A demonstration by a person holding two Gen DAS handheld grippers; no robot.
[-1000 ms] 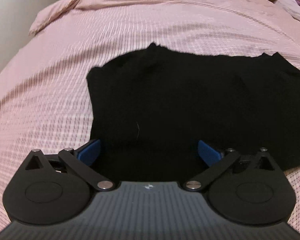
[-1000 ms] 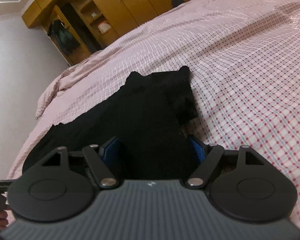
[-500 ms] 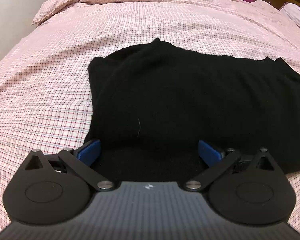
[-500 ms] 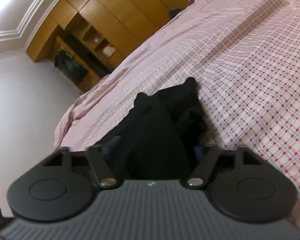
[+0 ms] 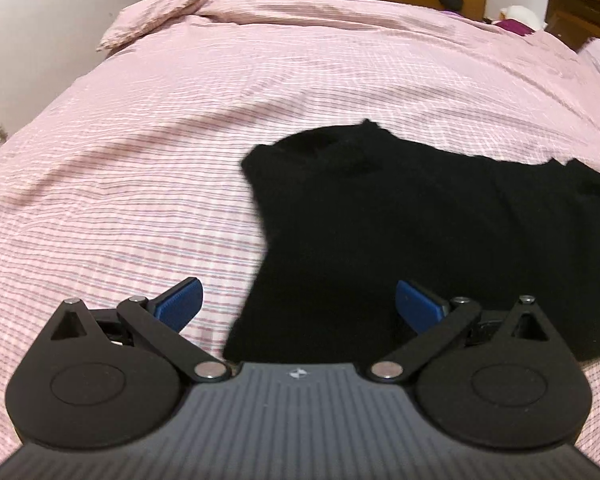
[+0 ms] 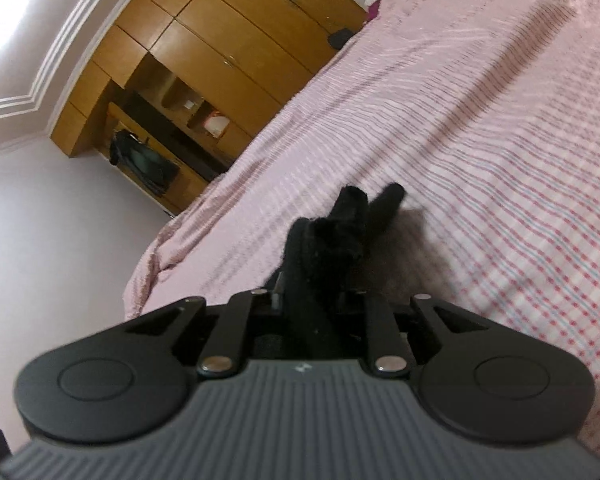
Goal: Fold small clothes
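Left gripper (image 5: 298,300): held low over the bed, pointing across it; blue-padded fingers (image 5: 179,303) spread wide, nothing between them. Its left finger is over bare bedspread (image 5: 140,152), its right finger over black fabric.

Right gripper (image 6: 320,280): tilted steeply, so the room leans in its view; fingers drawn together, pinching a bunched fold of the black garment (image 6: 332,236), which rises from between them with two dark tips sticking up.

Black garment (image 5: 420,220): spread flat on the pink checked bedspread, its near left edge passing between the left gripper's fingers, the bulk lying ahead and to the right.

Wooden wardrobe (image 6: 220,52): beyond the bed; contents of its open shelves too blurred to tell.
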